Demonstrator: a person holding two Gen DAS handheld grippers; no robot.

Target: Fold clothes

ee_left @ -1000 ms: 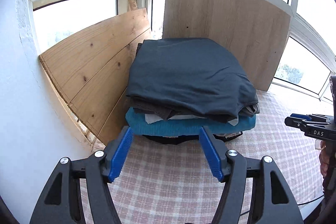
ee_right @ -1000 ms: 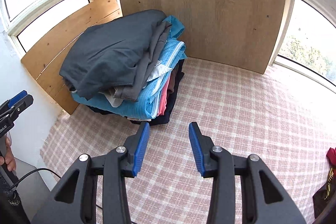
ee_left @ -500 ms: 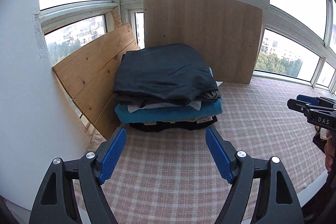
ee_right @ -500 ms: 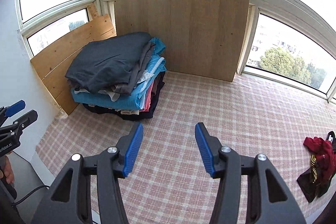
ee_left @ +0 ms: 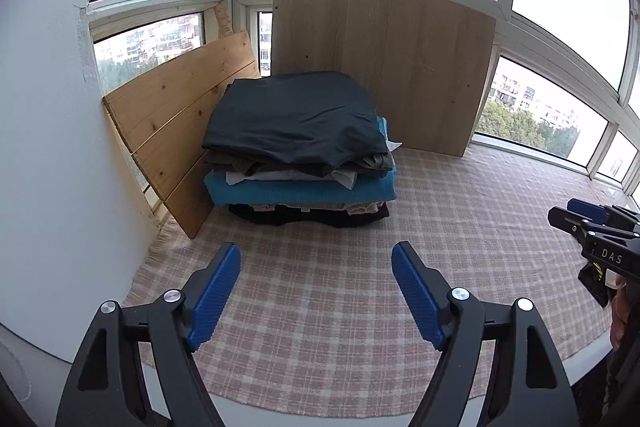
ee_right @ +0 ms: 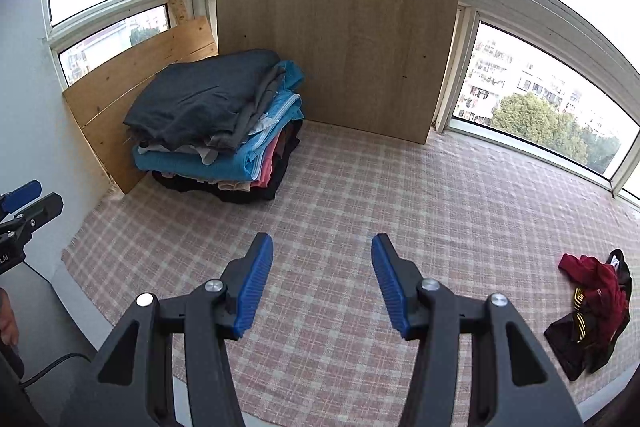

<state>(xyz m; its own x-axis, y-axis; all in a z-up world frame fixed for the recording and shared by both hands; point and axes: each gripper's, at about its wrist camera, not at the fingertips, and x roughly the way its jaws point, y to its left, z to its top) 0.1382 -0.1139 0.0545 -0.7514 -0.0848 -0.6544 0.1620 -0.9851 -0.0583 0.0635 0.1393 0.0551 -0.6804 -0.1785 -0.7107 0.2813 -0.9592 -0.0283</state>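
A stack of folded clothes (ee_left: pixel 300 147), dark grey on top and blue below, sits in the far left corner of the pink checked cloth (ee_left: pixel 320 307); it also shows in the right wrist view (ee_right: pixel 216 123). A crumpled red and black garment (ee_right: pixel 592 303) lies at the right edge. My left gripper (ee_left: pixel 316 291) is open and empty, well short of the stack. My right gripper (ee_right: pixel 322 279) is open and empty over bare cloth. Each gripper shows at the edge of the other's view, the right one (ee_left: pixel 592 231) and the left one (ee_right: pixel 24 203).
Wooden boards lean against the windows behind the stack, a pale one (ee_left: pixel 380 59) at the back and a pine one (ee_left: pixel 176 123) on the left. A white wall (ee_left: pixel 44 147) bounds the left side. The table's front edge (ee_left: pixel 592 351) is near.
Both grippers have pulled back and up from the stack, which now looks smaller and farther. Both jaws have opened wider. The red and black garment has come into the right wrist view.
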